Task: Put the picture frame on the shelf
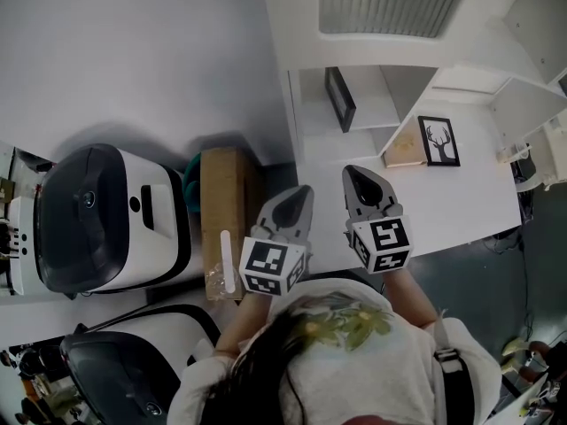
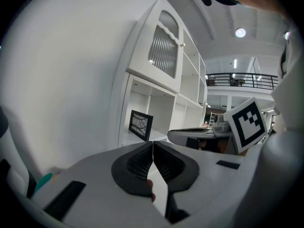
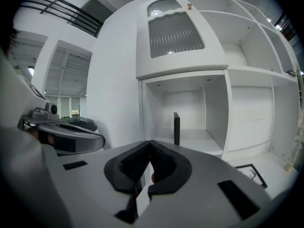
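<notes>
A dark picture frame (image 1: 339, 97) stands upright in the lower cubby of the white shelf unit (image 1: 306, 127); the left gripper view shows its patterned face (image 2: 141, 125), while it is edge-on (image 3: 176, 128) in the right gripper view. A second black frame with an antler picture (image 1: 438, 140) lies on the white counter (image 1: 461, 202), also low at the right (image 3: 251, 174) in the right gripper view. My left gripper (image 1: 304, 195) and right gripper (image 1: 359, 175) hover side by side in front of the cubby, well short of both frames. Each is shut with nothing between its pads (image 2: 153, 144) (image 3: 150, 144).
A wooden board (image 1: 407, 147) leans beside the antler frame. A cardboard box (image 1: 221, 220) and a white-and-black machine (image 1: 97, 220) sit to the left on the floor, another machine (image 1: 124, 370) below. A louvred cabinet door (image 1: 390, 3) is above the cubby.
</notes>
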A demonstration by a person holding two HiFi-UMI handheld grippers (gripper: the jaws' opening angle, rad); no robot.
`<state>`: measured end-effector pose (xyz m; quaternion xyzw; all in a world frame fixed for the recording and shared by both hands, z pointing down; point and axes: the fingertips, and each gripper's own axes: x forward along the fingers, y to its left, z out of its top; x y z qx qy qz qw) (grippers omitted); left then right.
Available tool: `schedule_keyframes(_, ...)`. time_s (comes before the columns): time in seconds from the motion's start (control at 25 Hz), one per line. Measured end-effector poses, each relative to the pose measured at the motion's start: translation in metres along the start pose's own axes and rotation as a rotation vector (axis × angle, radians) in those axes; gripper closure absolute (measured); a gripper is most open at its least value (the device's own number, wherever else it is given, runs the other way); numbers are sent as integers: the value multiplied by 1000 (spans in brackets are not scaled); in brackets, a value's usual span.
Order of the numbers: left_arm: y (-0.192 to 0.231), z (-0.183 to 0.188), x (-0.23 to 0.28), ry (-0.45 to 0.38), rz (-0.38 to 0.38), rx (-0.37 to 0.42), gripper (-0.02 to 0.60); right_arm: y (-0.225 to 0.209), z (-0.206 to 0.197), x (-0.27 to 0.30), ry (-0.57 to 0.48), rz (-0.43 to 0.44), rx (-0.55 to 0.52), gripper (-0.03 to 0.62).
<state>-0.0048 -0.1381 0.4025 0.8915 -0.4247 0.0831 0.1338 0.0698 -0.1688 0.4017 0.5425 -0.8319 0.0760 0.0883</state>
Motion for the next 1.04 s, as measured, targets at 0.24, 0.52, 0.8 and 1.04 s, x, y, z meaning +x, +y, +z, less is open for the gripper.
schedule_keyframes(0.24,-12,2,-7,-14,3,0,551,2,-1,-17,-1,10,-4,563)
schedule_keyframes(0.52,-28,-8,-13,-4,-9,0,551,8,-12,-37,19,21,4,563)
schedule_keyframes(0.8,-42,-15,-17,9,-31,2,551,16,-24,-48,45,45,19,563)
schedule_keyframes(1.04,-53,-16,-21,11,-43,6,551,17,-30,-57,57,46,14,563)
